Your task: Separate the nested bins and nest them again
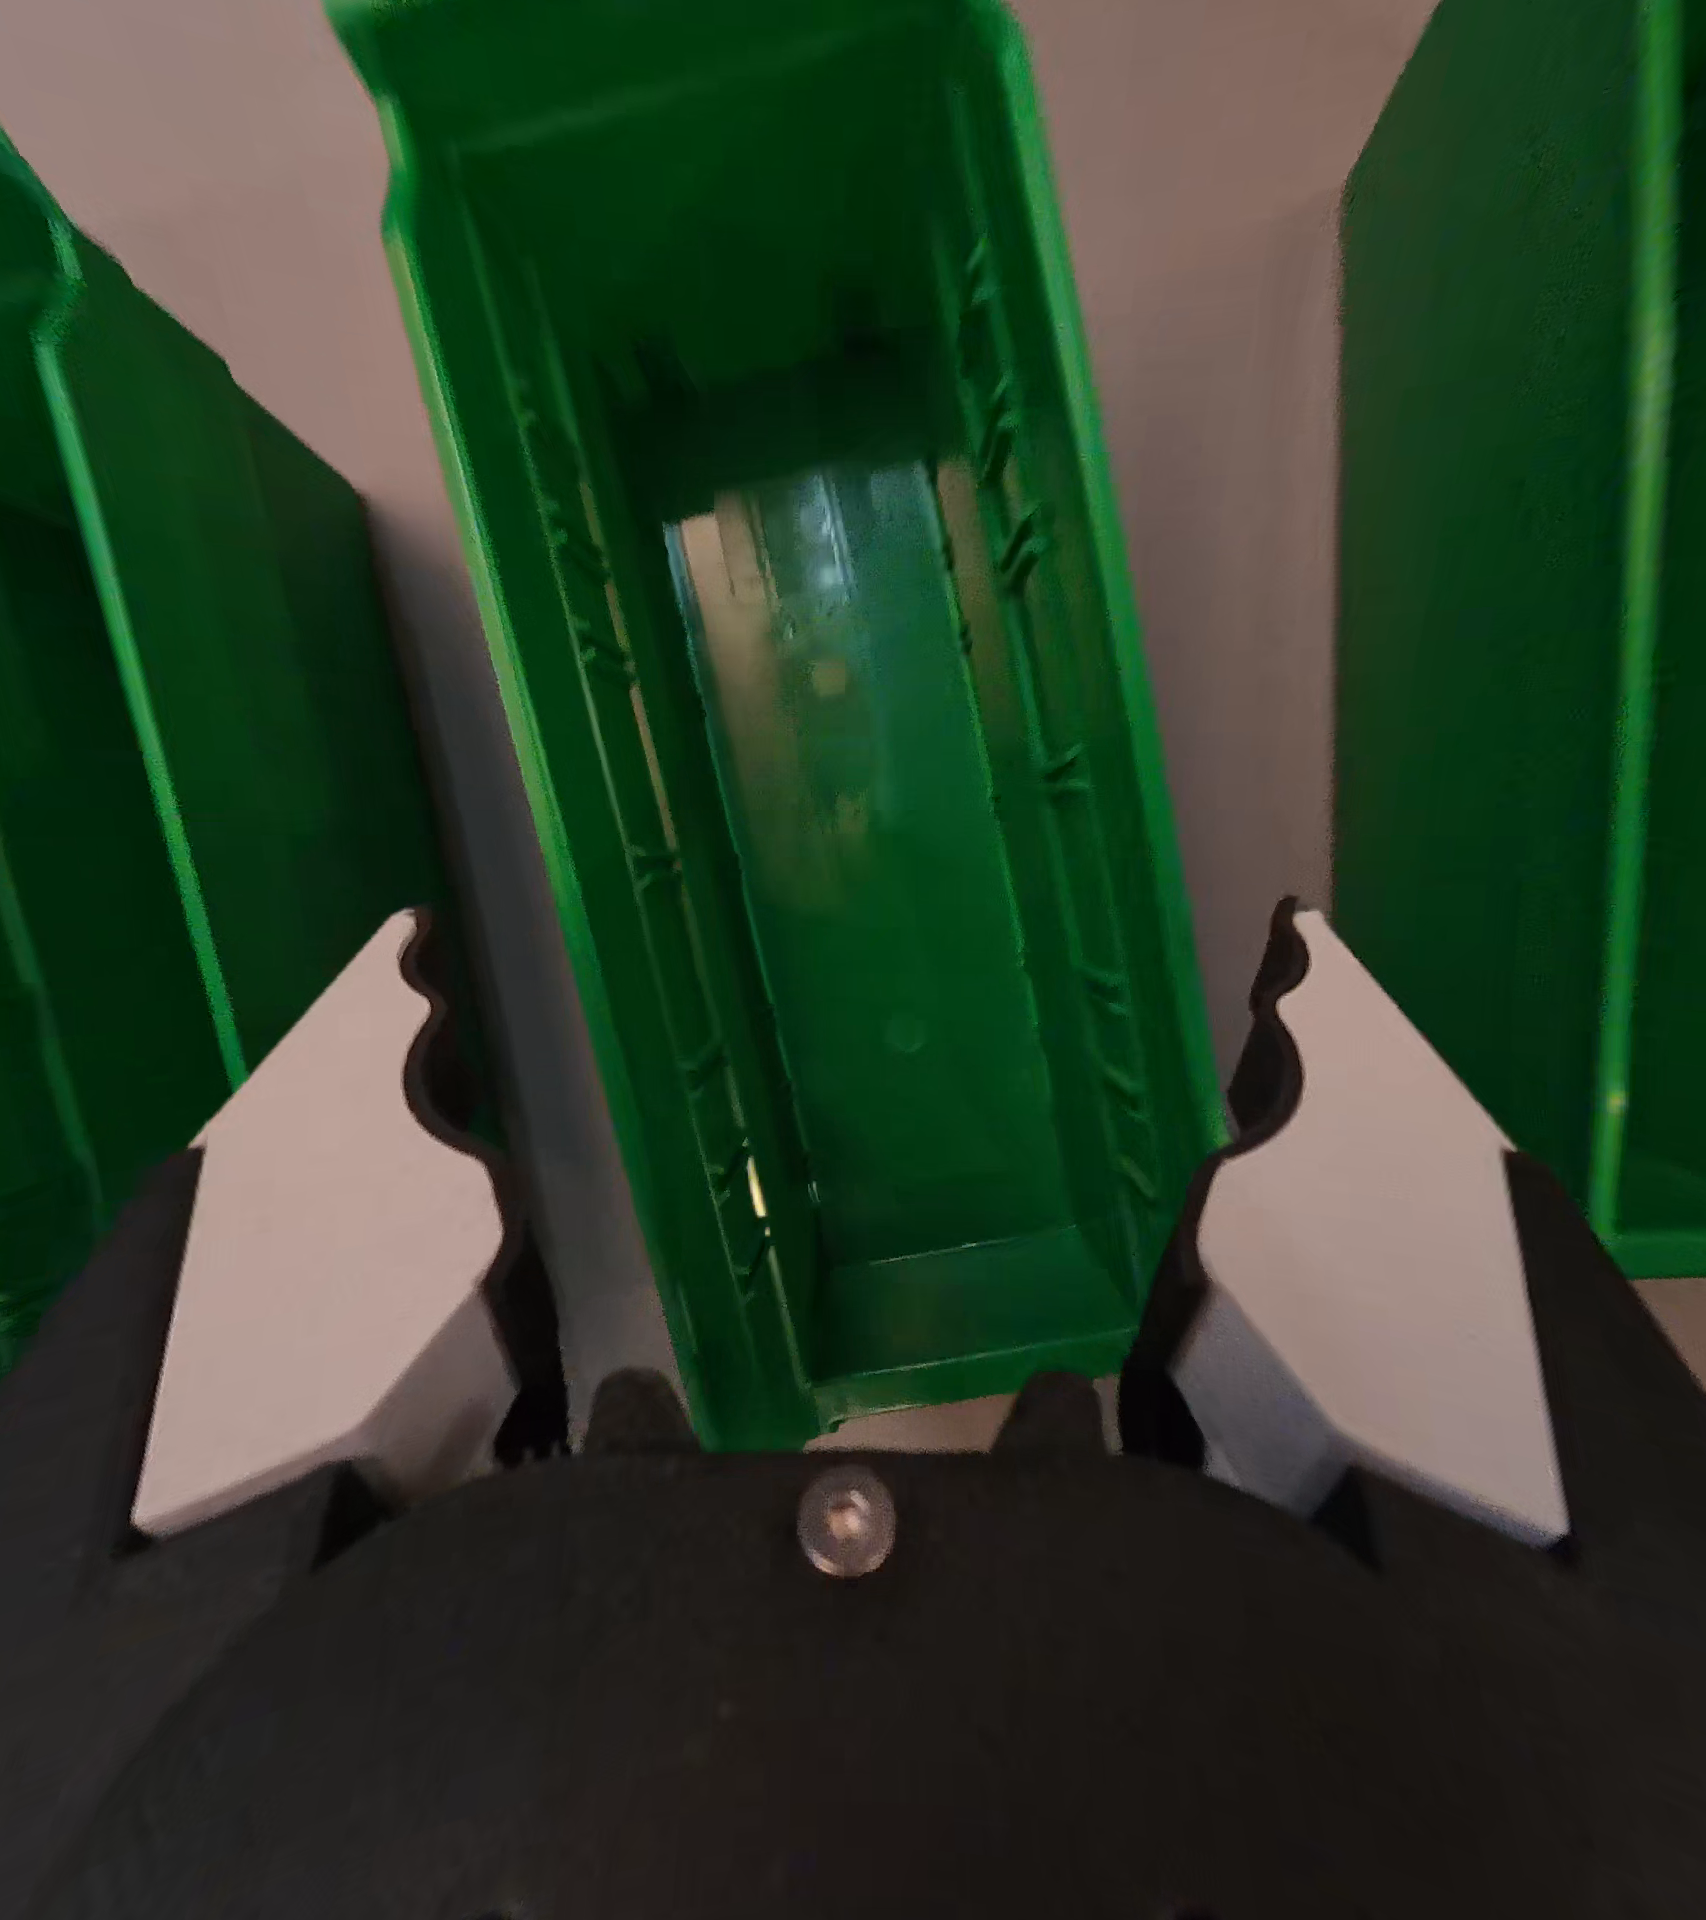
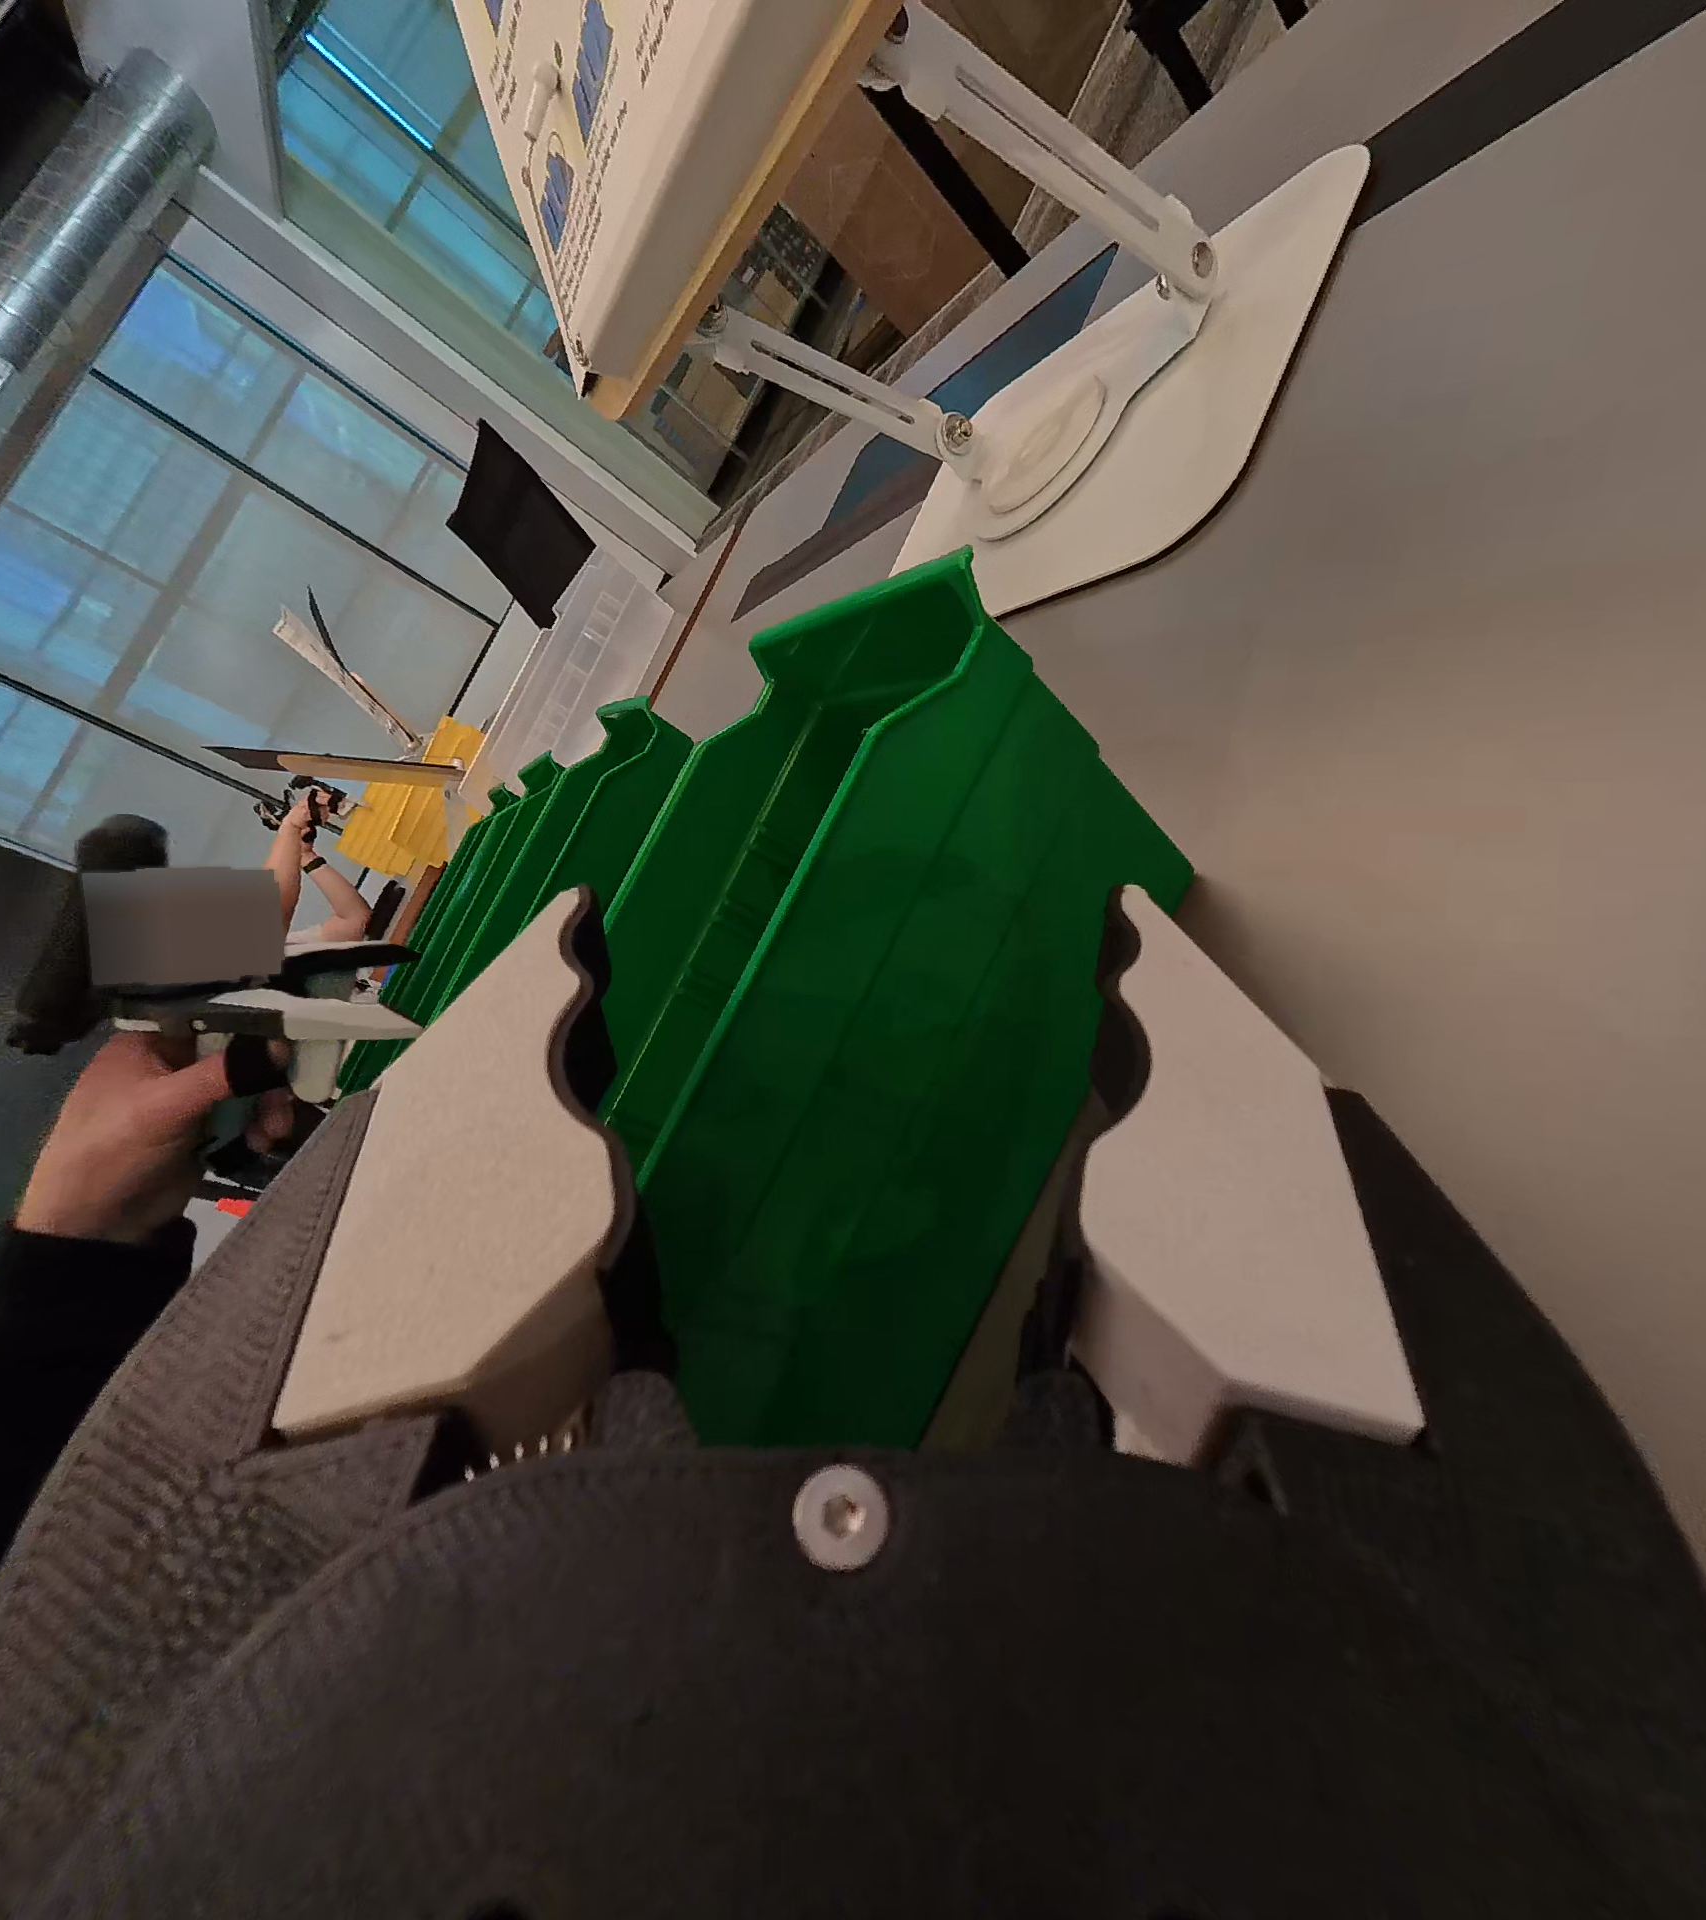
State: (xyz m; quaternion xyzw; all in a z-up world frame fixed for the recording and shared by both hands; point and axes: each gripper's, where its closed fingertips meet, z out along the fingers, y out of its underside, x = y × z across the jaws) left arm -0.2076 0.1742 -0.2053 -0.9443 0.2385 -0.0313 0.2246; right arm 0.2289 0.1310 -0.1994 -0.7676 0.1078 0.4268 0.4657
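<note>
Three green bins stand side by side on the table [image 1: 257, 260] in the left wrist view. My left gripper [image 1: 854, 935] is open, its fingers astride the near end of the empty middle bin [image 1: 911, 1091]; a gap shows on the left side. Another bin [image 1: 153, 675] stands to its left and one [image 1: 1514, 675] to its right. My right gripper [image 2: 854, 909] is rolled sideways and shut on a green bin [image 2: 932, 987], with both pads touching it. A row of green bins [image 2: 558, 831] lies beyond, with the left gripper [image 2: 350, 997] over them.
A white stand base [image 2: 1192, 395] with arms holding a board [image 2: 662, 156] sits on the table [image 2: 1503, 831] past the held bin. Yellow bins [image 2: 413, 810] and a person [image 2: 309, 873] are farther back. A hand [image 2: 132, 1132] holds the left gripper.
</note>
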